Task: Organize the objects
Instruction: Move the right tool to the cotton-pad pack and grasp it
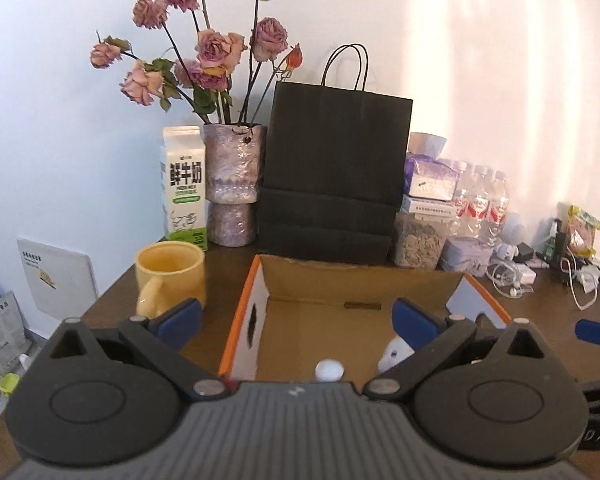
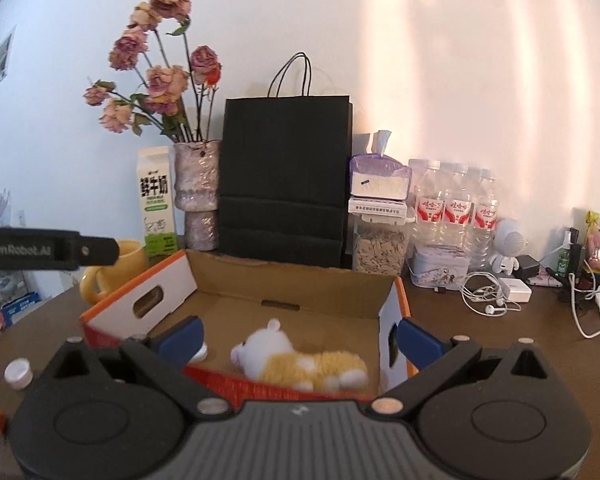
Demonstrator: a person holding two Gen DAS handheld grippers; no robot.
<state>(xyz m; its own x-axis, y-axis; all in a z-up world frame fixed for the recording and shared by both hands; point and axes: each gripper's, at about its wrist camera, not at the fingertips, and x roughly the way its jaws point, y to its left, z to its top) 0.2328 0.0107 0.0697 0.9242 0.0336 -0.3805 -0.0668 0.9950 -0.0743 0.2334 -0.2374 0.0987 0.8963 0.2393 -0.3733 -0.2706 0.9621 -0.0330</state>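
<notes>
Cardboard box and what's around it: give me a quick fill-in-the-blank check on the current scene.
1. The plush toy lies inside the ____.
2. The mug left of the cardboard box is ____ in colour.
3. The jaws of the left gripper are ____ and hold nothing.
4. The dried roses stand in a vase beside the ____ carton.

Missing words: cardboard box; yellow; open; milk

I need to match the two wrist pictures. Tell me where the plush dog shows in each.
Left wrist: plush dog, only its white head, low right in the cardboard box.
Right wrist: plush dog lying whole in the box, low centre.
Shared landmark: black paper bag behind the box.
</notes>
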